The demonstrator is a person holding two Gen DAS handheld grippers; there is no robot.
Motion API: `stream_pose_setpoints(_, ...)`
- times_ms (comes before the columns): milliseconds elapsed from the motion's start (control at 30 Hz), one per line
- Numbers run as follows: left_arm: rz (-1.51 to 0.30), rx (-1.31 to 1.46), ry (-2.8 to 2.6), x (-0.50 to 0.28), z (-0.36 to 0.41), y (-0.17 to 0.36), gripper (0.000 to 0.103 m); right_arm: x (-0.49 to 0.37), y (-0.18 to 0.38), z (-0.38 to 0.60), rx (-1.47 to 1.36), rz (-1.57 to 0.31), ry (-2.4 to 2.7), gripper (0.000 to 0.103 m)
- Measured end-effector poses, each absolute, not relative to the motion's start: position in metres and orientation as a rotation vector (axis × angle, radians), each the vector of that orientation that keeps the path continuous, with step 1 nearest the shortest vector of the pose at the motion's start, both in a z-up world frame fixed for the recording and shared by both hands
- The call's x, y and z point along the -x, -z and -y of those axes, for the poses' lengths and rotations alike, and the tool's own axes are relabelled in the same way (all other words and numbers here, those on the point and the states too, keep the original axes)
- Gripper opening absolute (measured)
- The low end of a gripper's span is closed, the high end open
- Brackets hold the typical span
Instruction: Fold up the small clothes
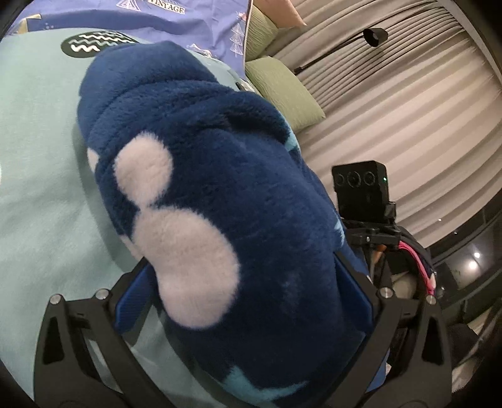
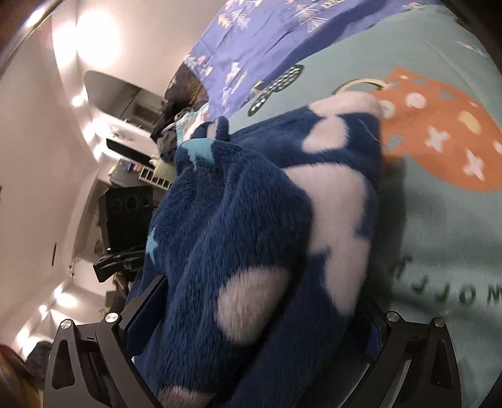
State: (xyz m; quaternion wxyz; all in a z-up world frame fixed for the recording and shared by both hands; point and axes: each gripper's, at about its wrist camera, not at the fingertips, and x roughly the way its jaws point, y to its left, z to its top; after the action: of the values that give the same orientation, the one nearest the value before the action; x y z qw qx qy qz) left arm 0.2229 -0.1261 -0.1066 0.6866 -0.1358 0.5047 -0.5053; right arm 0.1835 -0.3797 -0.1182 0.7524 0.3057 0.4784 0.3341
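Between both pairs of fingers, from 6 toward 12 o'clock, bunches the fluffy navy fleece garment with white spots [image 1: 219, 194] [image 2: 251, 238]; left hand-held gripper [image 1: 248, 288] and right hand-held gripper [image 2: 254, 317] each pinch it above the pale teal printed bedsheet [image 1: 37, 194] [image 2: 439, 226].

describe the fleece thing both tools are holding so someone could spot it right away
Start at the pale green bedspread below the purple sheet. On it lies a fluffy dark blue fleece garment, bunched between both tools. Unlike the flat printed bedding, it is plush, with big white blobs and small light blue patches.
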Motion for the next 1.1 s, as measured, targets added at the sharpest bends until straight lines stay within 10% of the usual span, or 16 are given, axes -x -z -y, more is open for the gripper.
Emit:
stream_pose_setpoints(200,-1.112,0.341,1.146,-0.225,0.123,0.111,0.103,-0.184,0.115,0.374,-0.621,-0.994,-0.672,0.096)
stream_pose_setpoints(433,-0.96,0.262,1.049,-0.195,0.121,0.084,0.088,-0.167,0.094,0.382,-0.651,-0.918,-0.594,0.058)
stream_pose_setpoints(1100,-0.564,-0.036,0.941,-0.162,0.176,-0.116,0.06,-0.138,-0.114,0.409,-0.388,-0.53,-0.336,0.052)
